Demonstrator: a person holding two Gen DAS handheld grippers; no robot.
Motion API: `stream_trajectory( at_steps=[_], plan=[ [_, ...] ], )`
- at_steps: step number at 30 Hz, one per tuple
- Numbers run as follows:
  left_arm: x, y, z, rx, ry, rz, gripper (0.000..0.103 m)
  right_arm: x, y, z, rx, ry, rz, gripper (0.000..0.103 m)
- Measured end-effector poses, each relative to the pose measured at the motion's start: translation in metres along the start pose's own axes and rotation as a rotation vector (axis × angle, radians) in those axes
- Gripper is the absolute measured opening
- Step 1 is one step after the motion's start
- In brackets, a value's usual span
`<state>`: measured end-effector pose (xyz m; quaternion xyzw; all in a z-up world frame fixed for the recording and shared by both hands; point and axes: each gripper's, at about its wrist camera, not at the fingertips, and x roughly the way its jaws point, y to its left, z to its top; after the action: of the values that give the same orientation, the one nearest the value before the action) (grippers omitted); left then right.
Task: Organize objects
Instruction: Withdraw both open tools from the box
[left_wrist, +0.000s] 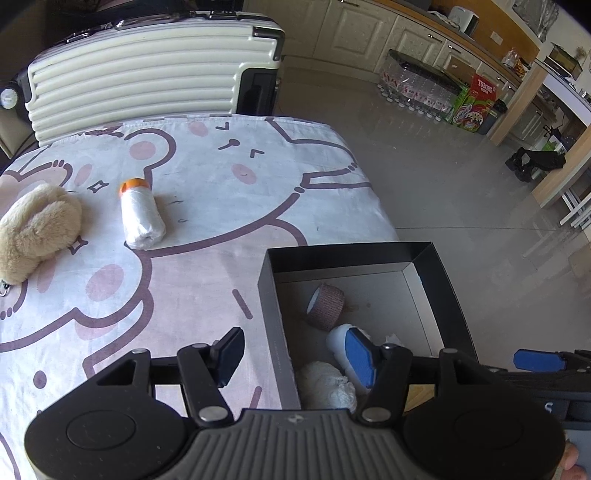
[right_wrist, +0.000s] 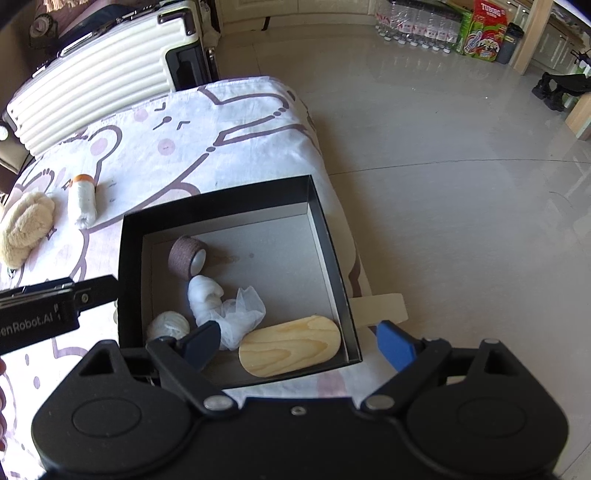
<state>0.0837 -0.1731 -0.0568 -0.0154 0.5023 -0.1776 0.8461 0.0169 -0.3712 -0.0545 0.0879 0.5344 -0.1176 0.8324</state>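
A black open box (left_wrist: 354, 254) (right_wrist: 229, 201) sits at the table's right edge. It holds a brown tape roll (left_wrist: 327, 304) (right_wrist: 184, 256), a white gauze bundle (right_wrist: 207, 295), a white yarn ball (left_wrist: 325, 384) (right_wrist: 168, 325), clear wrap (right_wrist: 245, 314) and an oval wooden piece (right_wrist: 290, 345). A white roll with an orange cap (left_wrist: 140, 214) (right_wrist: 82, 199) and a beige plush toy (left_wrist: 33, 232) (right_wrist: 26, 229) lie on the cloth to the left. My left gripper (left_wrist: 295, 360) is open and empty over the box's near left wall. My right gripper (right_wrist: 299, 345) is open and empty above the wooden piece.
A cartoon-print cloth (left_wrist: 207, 192) covers the table. A cream suitcase (left_wrist: 147, 77) (right_wrist: 96, 74) stands behind the table. The tiled floor (left_wrist: 461, 192) drops off right of the table, with bottles and boxes (left_wrist: 443, 98) by the cabinets.
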Motion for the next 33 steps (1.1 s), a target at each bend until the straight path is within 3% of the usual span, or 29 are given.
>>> stream_trajectory(
  at_steps=[25, 33],
  plan=[
    [-0.058, 0.014, -0.022, 0.047, -0.079, 0.073, 0.063, -0.06, 0.005, -0.019, 0.057, -0.224, -0.013, 0.091],
    [-0.069, 0.02, -0.027, 0.045, -0.115, 0.124, 0.084, -0.071, 0.009, -0.025, 0.04, -0.283, -0.042, 0.098]
  ],
)
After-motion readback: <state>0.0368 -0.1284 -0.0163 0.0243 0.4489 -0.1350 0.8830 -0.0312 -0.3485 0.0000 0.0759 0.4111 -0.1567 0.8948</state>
